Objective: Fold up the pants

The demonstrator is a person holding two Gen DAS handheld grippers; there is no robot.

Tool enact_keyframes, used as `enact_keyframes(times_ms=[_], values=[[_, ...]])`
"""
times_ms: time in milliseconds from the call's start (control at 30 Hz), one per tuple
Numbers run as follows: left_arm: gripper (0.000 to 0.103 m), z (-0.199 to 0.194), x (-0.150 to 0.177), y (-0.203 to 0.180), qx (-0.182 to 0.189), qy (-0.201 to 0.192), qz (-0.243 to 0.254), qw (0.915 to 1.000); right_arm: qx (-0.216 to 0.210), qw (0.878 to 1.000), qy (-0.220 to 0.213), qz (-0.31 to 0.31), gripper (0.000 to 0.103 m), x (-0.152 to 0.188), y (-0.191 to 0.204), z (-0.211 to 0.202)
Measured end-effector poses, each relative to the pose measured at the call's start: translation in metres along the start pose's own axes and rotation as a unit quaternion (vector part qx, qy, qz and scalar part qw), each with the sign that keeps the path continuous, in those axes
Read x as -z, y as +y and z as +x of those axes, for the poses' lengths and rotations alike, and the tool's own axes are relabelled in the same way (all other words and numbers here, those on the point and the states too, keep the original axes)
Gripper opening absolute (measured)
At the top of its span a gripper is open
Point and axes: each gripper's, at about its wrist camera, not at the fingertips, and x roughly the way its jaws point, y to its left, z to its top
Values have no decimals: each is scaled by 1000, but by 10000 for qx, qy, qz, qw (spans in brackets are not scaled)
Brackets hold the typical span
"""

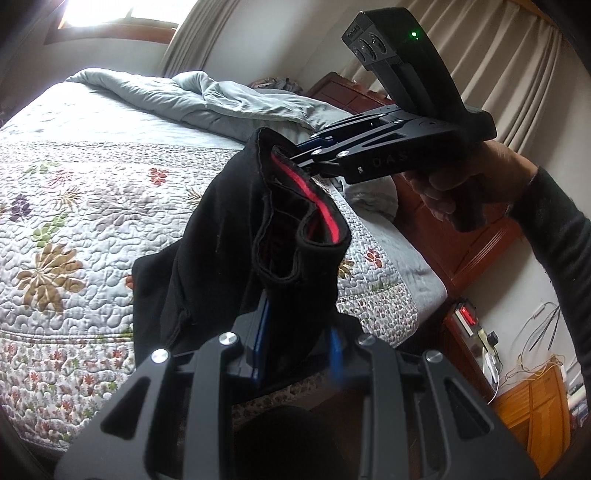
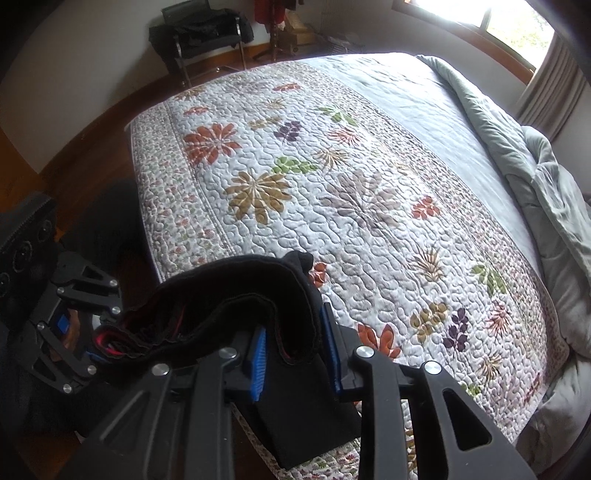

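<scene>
The black pants [image 1: 221, 229] with a red inner waistband strip hang in the air over the near edge of the bed, held up by the waistband. My left gripper [image 1: 295, 332] is shut on one end of the waistband. My right gripper [image 2: 295, 354] is shut on the other end of the waistband [image 2: 229, 306]. In the left wrist view the right gripper [image 1: 295, 158] comes in from the right and pinches the far top of the waistband. In the right wrist view the left gripper [image 2: 92, 339] sits at lower left on the same band. The legs hang below, mostly hidden.
The bed has a floral quilt [image 2: 332, 184]. A rumpled grey duvet [image 1: 221, 96] lies along its far side. A wooden headboard [image 1: 461, 240] and a nightstand with cables [image 1: 517, 369] stand on the right. A black chair [image 2: 199, 33] stands beyond the bed's foot.
</scene>
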Motion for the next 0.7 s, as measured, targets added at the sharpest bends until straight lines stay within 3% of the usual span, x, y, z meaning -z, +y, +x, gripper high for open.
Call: enact_keyframes(times_ms=[700], values=[[26, 83, 15, -23, 50, 614, 375, 9974, -86, 9984, -3, 565, 26, 76, -52, 34]])
